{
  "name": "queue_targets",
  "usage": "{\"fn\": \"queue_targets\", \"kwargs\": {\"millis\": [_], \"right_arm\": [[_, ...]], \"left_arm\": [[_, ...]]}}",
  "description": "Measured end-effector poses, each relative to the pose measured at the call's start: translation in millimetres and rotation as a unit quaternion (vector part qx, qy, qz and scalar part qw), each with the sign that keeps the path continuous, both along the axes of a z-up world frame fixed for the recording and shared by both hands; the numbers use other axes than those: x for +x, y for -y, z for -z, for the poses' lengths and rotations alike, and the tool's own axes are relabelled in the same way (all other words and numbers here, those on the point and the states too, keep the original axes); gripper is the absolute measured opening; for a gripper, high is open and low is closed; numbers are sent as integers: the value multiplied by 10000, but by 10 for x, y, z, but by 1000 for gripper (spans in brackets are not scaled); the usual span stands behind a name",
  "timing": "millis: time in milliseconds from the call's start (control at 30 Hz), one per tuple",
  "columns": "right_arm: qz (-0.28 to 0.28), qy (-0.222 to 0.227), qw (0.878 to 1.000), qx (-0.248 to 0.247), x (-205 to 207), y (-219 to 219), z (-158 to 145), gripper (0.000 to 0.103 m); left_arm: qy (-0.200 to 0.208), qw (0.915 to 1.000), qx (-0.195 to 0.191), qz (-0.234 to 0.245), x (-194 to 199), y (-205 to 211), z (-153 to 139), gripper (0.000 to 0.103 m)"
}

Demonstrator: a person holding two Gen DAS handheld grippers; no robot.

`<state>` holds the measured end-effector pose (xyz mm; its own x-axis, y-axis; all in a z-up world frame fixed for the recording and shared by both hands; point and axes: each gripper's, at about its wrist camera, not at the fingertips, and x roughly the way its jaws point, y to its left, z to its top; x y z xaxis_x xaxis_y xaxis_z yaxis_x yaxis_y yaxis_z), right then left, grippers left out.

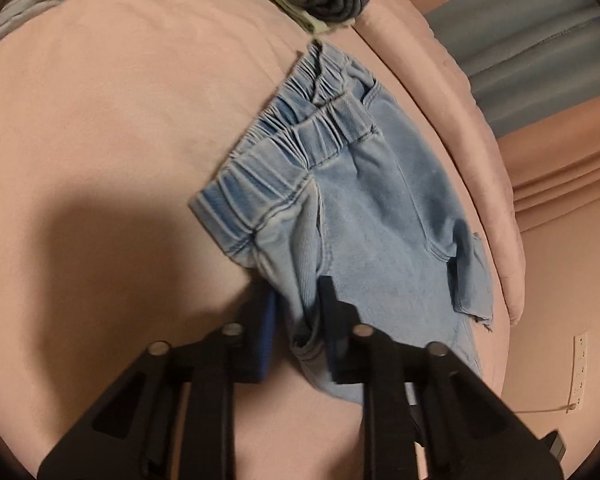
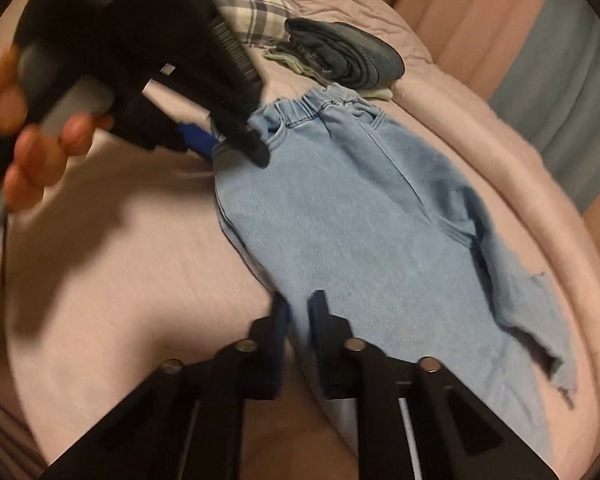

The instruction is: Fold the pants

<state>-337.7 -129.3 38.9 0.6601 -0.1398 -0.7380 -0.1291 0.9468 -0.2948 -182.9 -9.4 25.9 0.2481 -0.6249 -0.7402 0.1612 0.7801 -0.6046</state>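
One pair of light-blue denim pants (image 2: 360, 216) lies flat on a pink bedsheet (image 1: 112, 112), its near long edge running between both grippers. The left gripper (image 1: 296, 312) has its jaws clamped on a bunched fold of that edge just below the elastic waistband (image 1: 284, 152); ahead of the jaws the cloth spreads away to the right. The right gripper (image 2: 298, 312) pinches the same edge farther down the leg, its two fingers drawn close on the denim. In the right wrist view a person's hand (image 2: 32, 136) holds the left gripper beside the waistband. Left of both sets of jaws the sheet is bare and open. Right of the pants a rolled pink quilt (image 2: 512, 184) borders the bed. Beyond the waistband sits one stack of folded dark clothes (image 2: 348, 56), near one plaid pillow (image 2: 256, 12).
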Motion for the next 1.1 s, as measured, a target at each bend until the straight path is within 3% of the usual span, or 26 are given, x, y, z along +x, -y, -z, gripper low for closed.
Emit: {"fn": "queue_targets", "kwargs": {"millis": [133,200,267,300,333,367,400,467,567,633,667,700,733,767,800,867,967,1100], "right_arm": [[-94,-36,9981,602,-79,-61,-177,9],[-220,-196,9975,644,-105,-159,-45,9],[-105,-359,9968,708,-25,-147,129,10],[-74,-349,9958,848,-27,-116,105,13],[-51,-379,9935,1072,-25,-67,31,17],[6,-401,9901,1345,-60,-9,-60,31],[55,-314,9866,1599,-135,61,-166,42],[166,-3,9821,1877,-312,201,-352,50],[639,178,9782,1966,-467,494,-423,51],[1085,-95,9765,1858,-459,617,-261,51],[1264,-442,9737,1842,-423,669,-110,51],[1321,-751,9709,1852,-399,687,40,51],[1217,-598,9740,1812,-444,666,92,52],[1039,-493,9780,1741,-502,632,82,53],[946,-583,9785,1739,-523,630,63,52],[835,-806,9717,2055,-535,749,-36,53],[982,-615,9707,2103,-528,1184,-256,53],[1371,-32,9726,1876,-488,1949,-637,53]], "left_arm": [[376,9988,304,-33,-202,-171,-115,16],[258,9973,674,89,-174,-159,31,23],[171,9978,616,156,-68,-152,52,28],[230,9965,769,254,-69,-143,-14,33],[373,9928,1075,372,-93,-132,-105,47],[542,9883,1343,480,-135,-143,-206,55],[773,9852,1404,613,-188,-172,-312,56],[1162,9787,1500,790,-276,-212,-455,56],[1617,9697,1472,1091,-342,-124,-490,56],[1680,9651,1391,1453,-366,102,-377,56],[1652,9606,1468,1684,-383,240,-269,56],[1533,9547,1686,1914,-387,362,-129,58],[1476,9419,2140,2127,-407,494,34,59],[1668,9323,2316,2224,-455,542,65,62],[1779,9257,2363,2357,-491,559,25,65],[1712,9222,2315,2581,-461,540,-77,67],[1716,9310,1788,2681,-296,459,-355,68],[2450,9118,1788,2767,79,752,-670,69]]}}
